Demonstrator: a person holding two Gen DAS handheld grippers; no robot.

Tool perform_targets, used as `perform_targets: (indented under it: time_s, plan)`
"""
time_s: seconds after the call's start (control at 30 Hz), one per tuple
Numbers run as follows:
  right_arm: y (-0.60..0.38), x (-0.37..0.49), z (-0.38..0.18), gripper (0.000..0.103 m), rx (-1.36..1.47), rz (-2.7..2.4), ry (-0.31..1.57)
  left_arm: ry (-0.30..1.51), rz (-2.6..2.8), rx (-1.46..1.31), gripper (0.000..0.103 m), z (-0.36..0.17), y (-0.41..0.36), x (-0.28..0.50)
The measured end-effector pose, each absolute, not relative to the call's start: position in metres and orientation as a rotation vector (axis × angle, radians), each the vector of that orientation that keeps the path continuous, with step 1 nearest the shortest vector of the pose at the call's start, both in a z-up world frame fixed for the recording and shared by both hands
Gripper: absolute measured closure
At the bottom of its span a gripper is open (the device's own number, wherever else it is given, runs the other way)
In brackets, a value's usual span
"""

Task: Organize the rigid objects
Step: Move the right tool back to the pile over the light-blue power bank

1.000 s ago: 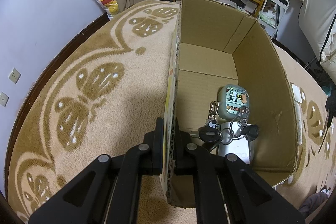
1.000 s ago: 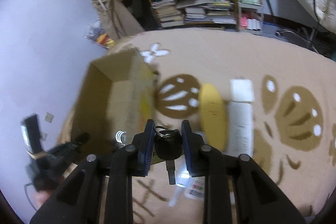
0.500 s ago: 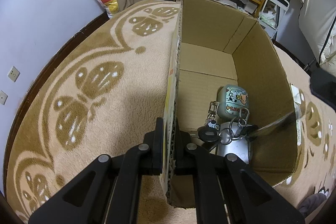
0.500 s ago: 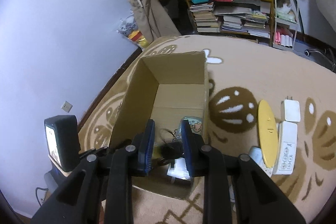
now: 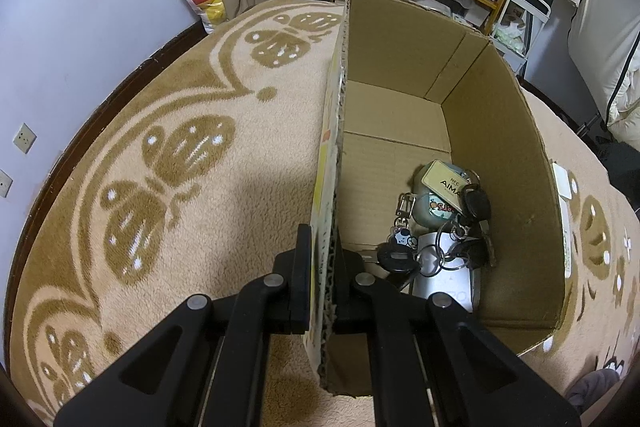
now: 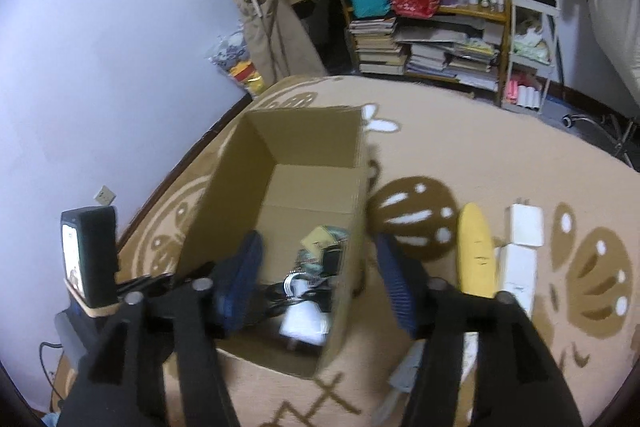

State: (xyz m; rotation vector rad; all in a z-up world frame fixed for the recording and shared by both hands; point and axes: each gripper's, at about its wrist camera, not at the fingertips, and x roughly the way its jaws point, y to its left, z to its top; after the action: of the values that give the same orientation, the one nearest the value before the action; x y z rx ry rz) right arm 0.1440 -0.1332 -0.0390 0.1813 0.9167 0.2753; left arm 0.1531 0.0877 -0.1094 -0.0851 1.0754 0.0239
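An open cardboard box (image 5: 400,39) stands on the patterned carpet. My left gripper (image 5: 323,261) is shut on the box's left wall near its front corner. In the box lie a round green tin (image 5: 430,213), a white device (image 5: 444,281), a key bunch (image 5: 396,259) and a black key with a yellow tag (image 5: 474,203) resting on the tin. My right gripper (image 6: 316,259) hovers over the box (image 6: 304,135), its jaws opening wide. Nothing is pressed between its blue pads (image 6: 394,279); only the box's right wall and its contents show below them.
To the right of the box, a long yellow object (image 6: 476,251), a white remote (image 6: 516,275) and a white adapter (image 6: 526,225) lie on the carpet (image 6: 460,147). Shelves with books and bags (image 6: 424,27) stand at the back. The wall runs along the left.
My right gripper carried the black key from the carpet to above the box and opened; the key with its yellow tag now lies on the tin. The left gripper stayed on the wall.
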Motion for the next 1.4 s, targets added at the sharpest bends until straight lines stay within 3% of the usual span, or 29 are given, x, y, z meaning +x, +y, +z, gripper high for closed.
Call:
perform_targets:
  time_s: [0.17, 0.37, 0.47, 1.03, 1.07, 1.2, 1.4]
  plan:
    - [-0.161, 0.147, -0.047, 0.014, 0.18, 0.21, 0.959, 1.075, 0.023, -0.086, 0.096, -0.11, 0.088, 0.153]
    - [-0.184, 0.151, -0.068, 0.013, 0.162, 0.175, 1.018, 1.075, 0.023, -0.087, 0.096, -0.11, 0.087, 0.153]
    - [-0.189, 0.152, -0.081, 0.004, 0.14, 0.156, 1.078, 1.075, 0.022, -0.086, 0.096, -0.109, 0.087, 0.153]
    - [-0.215, 0.14, -0.125, 0.003, 0.244, 0.137, 1.176, 1.075, 0.022, -0.086, 0.096, -0.109, 0.086, 0.153]
    - [-0.216, 0.14, -0.127, 0.004, 0.256, 0.143, 1.184, 1.075, 0.022, -0.087, 0.096, -0.109, 0.087, 0.153]
    - [-0.211, 0.14, -0.133, 0.031, 0.26, 0.165, 1.203, 1.075, 0.022, -0.087, 0.096, -0.109, 0.086, 0.153]
    - [-0.206, 0.141, -0.146, 0.042, 0.266, 0.173, 1.262, 1.075, 0.023, -0.086, 0.095, -0.109, 0.086, 0.153]
